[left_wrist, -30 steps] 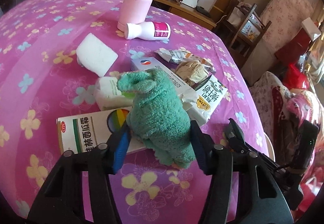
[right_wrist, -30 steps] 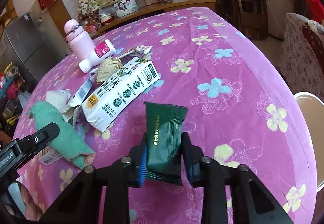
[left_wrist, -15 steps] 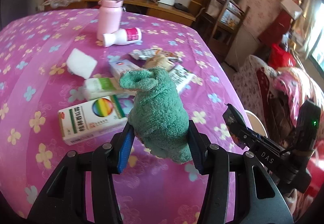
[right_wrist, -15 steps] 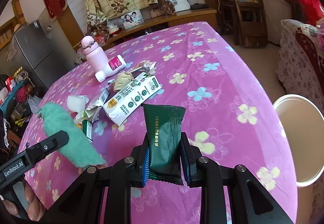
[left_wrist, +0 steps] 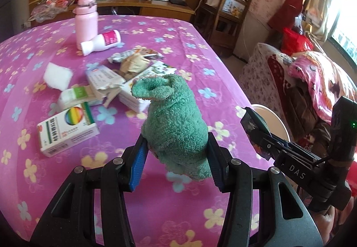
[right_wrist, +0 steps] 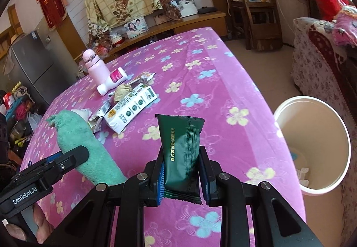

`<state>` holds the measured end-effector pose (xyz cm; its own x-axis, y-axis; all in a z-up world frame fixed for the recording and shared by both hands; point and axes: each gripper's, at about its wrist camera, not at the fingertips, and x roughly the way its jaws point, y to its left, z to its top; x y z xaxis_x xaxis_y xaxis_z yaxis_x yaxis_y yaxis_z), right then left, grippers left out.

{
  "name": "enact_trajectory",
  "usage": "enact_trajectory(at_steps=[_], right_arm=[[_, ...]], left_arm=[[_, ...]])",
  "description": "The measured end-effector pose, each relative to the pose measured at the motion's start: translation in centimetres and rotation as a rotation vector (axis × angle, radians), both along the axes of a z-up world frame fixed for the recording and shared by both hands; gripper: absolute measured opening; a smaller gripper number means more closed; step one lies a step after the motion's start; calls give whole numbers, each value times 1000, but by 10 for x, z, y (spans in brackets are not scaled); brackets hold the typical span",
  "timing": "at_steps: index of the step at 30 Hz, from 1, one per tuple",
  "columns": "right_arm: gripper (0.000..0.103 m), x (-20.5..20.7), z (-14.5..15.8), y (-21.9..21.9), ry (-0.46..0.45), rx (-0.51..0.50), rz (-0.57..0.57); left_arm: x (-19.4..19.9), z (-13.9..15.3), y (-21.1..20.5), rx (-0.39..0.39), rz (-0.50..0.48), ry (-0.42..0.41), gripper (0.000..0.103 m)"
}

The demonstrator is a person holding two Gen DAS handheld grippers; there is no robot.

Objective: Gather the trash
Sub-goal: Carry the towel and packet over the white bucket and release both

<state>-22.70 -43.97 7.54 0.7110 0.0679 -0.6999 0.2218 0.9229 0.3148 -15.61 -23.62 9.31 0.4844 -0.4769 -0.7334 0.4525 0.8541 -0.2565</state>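
My left gripper is shut on a fuzzy green cloth, which hangs above the pink flowered tablecloth. In the right wrist view the same cloth sticks up at the lower left. My right gripper is shut on a dark green snack packet, held upright over the table's near right side. A white bin stands on the floor just past the table's right edge, with scraps at its bottom. Its rim shows behind my right gripper in the left wrist view.
Loose trash lies mid-table: a rainbow-marked medicine box, a white carton, crumpled paper, a white tissue. A pink flask and a tipped white bottle stand behind. A flowered sofa is beyond the bin.
Both grippers have risen and drawn back from the pile toward the table's right edge, each keeping its load. The left one has rolled. The bin has come into view.
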Motion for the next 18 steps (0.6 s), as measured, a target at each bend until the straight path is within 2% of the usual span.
enact_trajectory(at_steps=[18], right_arm=[[25,-52,1,-85,4,3,-164]], left_arm=[[-18,0,-100,9,-174,26,49]])
